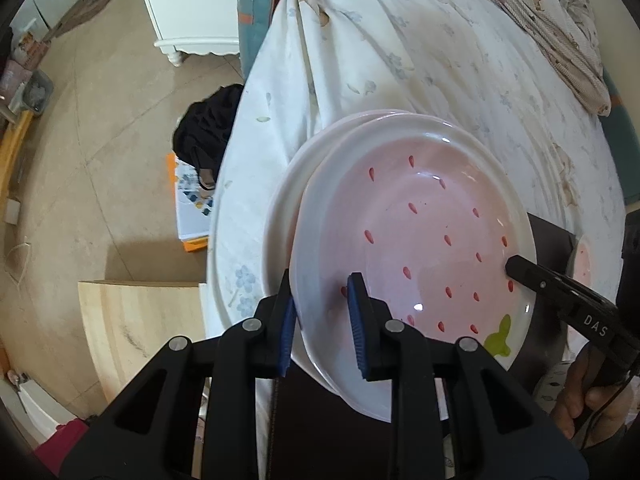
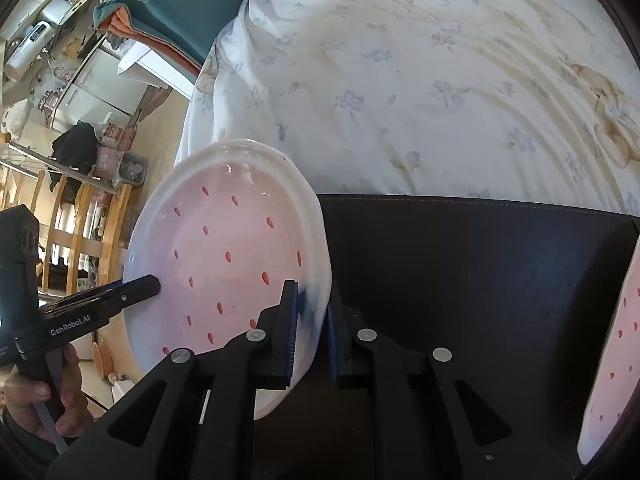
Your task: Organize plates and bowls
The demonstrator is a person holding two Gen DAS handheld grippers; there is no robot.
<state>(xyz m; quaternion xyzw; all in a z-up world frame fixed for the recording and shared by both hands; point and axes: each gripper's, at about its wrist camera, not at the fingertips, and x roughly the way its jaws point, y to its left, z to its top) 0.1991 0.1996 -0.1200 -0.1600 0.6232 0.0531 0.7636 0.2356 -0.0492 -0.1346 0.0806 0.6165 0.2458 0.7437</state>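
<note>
Both jaws pinch glossy pink plates [image 1: 420, 240] (red-speckled, white-rimmed) over wrinkled sheet [image 2: 420, 80].

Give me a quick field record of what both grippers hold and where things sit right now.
left gripper: shut on near rim of top plate
right gripper: shut on the opposite rim of the same plate
stack: top plate rests on a second plate, offset
support: dark surface, bedsheet behind
other: another pink plate at right edge, on the dark surface
hands: one hand visible on left gripper's handle
</note>
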